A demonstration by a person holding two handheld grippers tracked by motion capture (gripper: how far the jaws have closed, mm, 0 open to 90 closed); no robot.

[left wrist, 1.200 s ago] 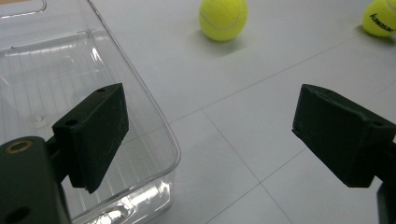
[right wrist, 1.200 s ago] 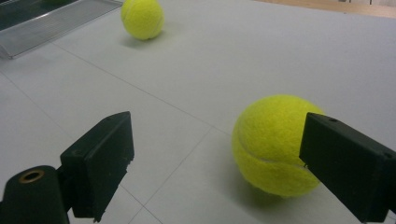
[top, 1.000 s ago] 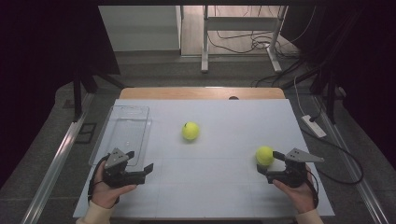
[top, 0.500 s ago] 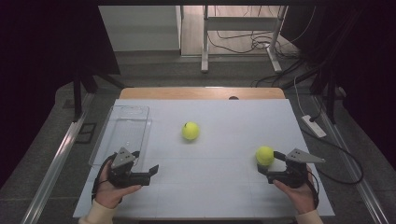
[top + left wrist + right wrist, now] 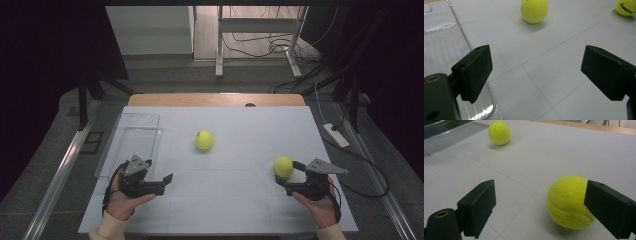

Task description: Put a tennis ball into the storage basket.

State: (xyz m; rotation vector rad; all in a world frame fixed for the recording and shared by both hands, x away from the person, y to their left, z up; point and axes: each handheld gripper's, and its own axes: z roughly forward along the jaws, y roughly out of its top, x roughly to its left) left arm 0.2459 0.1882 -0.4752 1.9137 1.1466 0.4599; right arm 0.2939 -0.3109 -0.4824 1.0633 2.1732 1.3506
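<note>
Two yellow tennis balls lie on the white table [image 5: 235, 200]. One ball [image 5: 204, 140] [image 5: 534, 10] [image 5: 499, 133] rests near the middle. The other ball [image 5: 283, 166] [image 5: 626, 7] [image 5: 566, 202] sits at the right, just ahead of my right gripper [image 5: 286, 176] [image 5: 539, 195]. That gripper is open, and the ball lies close against its right-hand jaw, well apart from the other jaw. My left gripper [image 5: 162, 184] [image 5: 536, 65] is open over bare table at the front left, beside the near corner of a clear plastic tray [image 5: 131, 145] [image 5: 441, 45] [image 5: 451, 136].
The tray lies lengthwise along the table's left side. A wooden strip [image 5: 215, 100] edges the far side. A white power strip [image 5: 336, 135] with cables lies on the floor at the right. Metal rails run along both sides of the table.
My left hand has shifted slightly to the right along the front of the tray. The right hand and both balls have stayed where they were.
</note>
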